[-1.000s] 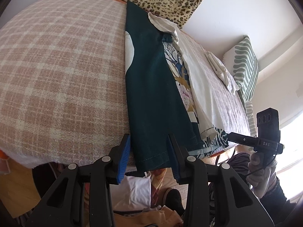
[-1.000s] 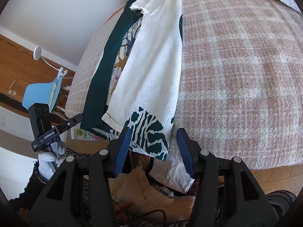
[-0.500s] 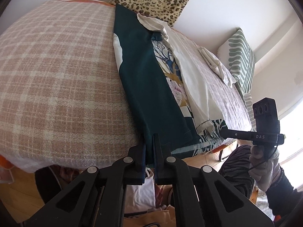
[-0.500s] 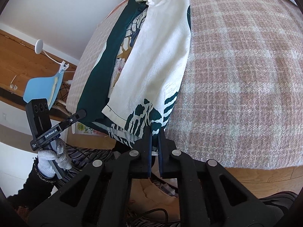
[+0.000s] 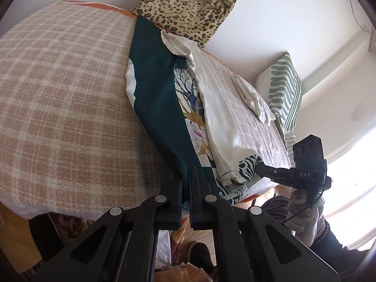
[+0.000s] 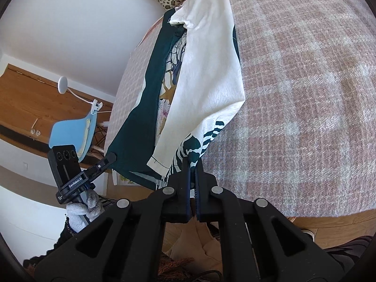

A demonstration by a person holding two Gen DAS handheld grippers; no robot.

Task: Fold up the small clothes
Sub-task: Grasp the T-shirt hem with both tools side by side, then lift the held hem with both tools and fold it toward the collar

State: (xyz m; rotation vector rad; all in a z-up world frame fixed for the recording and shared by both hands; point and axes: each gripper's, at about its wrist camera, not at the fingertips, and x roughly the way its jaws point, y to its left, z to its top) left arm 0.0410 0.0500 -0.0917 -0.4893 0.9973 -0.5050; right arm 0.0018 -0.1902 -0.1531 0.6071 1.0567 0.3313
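Note:
A small garment (image 5: 162,108), dark green on one side and white on the other with a floral print between, lies stretched along the plaid bed cover (image 5: 58,98). My left gripper (image 5: 186,171) is shut on the green corner of its near hem at the bed's edge. My right gripper (image 6: 192,162) is shut on the other near corner, where the white cloth (image 6: 206,75) carries a green leaf print. Each gripper shows in the other's view: the right gripper (image 5: 259,166) pinching the printed corner, the left gripper (image 6: 112,157) at the green edge.
A leopard-print cushion (image 5: 188,9) leans on the wall behind the bed. A folded white cloth (image 5: 251,96) and a green striped pillow (image 5: 284,94) lie farther right. A blue chair (image 6: 72,136) stands by the wooden wall. Clothes (image 5: 178,268) lie on the floor below.
Both grippers went from open around the garment's near corners to shut on them. The views tipped slightly, and the hem now rises a little off the bed edge.

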